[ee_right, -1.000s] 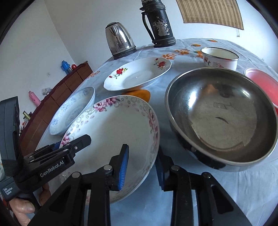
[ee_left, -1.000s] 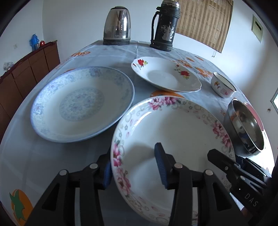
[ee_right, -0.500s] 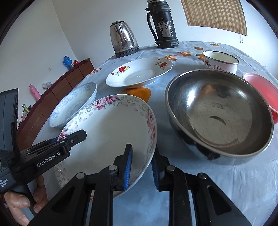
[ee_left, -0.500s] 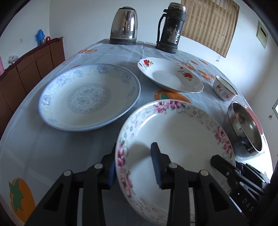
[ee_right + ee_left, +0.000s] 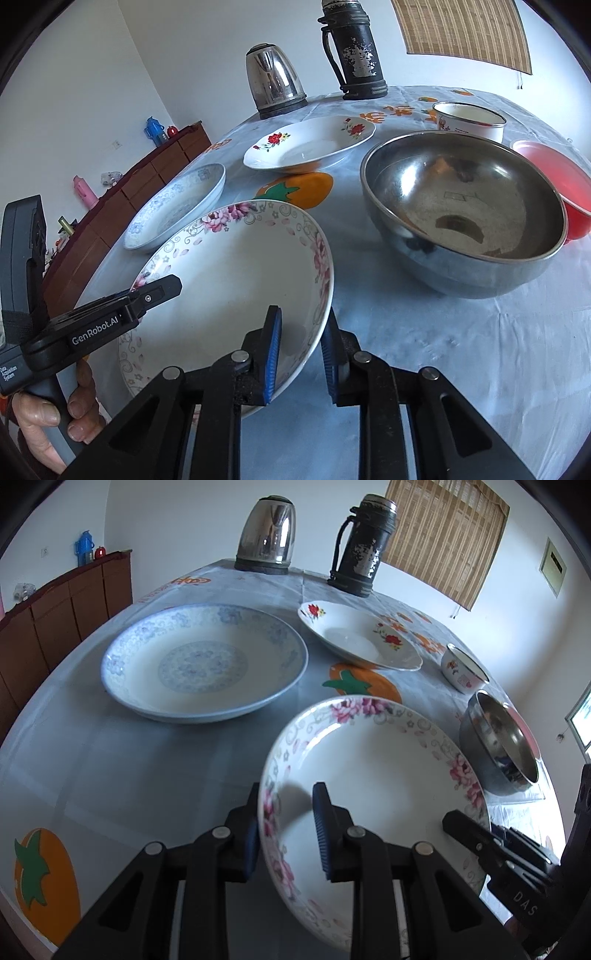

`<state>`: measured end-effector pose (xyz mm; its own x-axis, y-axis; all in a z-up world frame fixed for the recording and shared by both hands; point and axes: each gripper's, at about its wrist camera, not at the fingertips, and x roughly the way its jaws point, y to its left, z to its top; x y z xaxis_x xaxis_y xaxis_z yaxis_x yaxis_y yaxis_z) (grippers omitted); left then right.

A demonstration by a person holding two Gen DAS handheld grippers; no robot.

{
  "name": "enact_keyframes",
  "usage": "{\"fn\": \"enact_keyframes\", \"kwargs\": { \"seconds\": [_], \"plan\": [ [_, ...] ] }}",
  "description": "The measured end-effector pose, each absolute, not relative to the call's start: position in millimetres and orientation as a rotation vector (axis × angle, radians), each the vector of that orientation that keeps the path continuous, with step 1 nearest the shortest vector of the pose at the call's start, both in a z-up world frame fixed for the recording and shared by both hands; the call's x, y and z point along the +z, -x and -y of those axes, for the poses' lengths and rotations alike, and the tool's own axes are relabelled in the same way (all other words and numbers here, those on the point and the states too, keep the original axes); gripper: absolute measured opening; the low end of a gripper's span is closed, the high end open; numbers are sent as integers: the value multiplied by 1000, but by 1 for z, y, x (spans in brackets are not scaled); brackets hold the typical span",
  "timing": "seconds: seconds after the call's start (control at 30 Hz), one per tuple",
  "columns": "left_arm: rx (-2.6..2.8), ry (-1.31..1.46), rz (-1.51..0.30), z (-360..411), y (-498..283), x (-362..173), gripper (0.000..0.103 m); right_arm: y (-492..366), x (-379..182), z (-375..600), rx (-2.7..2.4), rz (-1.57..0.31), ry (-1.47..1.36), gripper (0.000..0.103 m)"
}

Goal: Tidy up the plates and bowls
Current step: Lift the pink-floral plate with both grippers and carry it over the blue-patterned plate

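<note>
Left gripper (image 5: 286, 834) just closing on pink-flower plate (image 5: 373, 794) rim at 9 o'clock; right gripper (image 5: 299, 354) clamps rim at 3. Plate off tabletop (image 5: 147, 775). Risk: uneven pinch, glazed rim slips, hits steel bowl (image 5: 461, 210).

Bare bench (image 5: 122, 775) lies left of pink-flowered plate (image 5: 373, 775). Blue plate (image 5: 203, 664) blocks ahead; steel bowl (image 5: 465, 214) stands near on the right.

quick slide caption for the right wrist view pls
Both grippers clamp opposite rims of the pink-flowered plate, right gripper nearest, left gripper opposite, beside a steel bowl.
</note>
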<state>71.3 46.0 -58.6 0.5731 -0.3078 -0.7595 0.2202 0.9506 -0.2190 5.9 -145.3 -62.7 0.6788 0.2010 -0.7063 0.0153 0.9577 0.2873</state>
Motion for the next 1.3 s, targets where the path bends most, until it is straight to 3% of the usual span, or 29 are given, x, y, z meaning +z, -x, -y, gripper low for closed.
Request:
{"fn": "enact_keyframes", "kwargs": {
  "seconds": [0.17,0.53,1.3],
  "plan": [
    [-303,89,-903,-43,-75,-61,30,-7,-63,146,119,-819,-293,25],
    [-311,107,-861,-45,-63,-55,19,-4,-62,146,86,-810,-288,21],
    [-185,168,-719,-105,-77,-4,19,-44,-4,99,189,-688,-226,21]
  ]
}}
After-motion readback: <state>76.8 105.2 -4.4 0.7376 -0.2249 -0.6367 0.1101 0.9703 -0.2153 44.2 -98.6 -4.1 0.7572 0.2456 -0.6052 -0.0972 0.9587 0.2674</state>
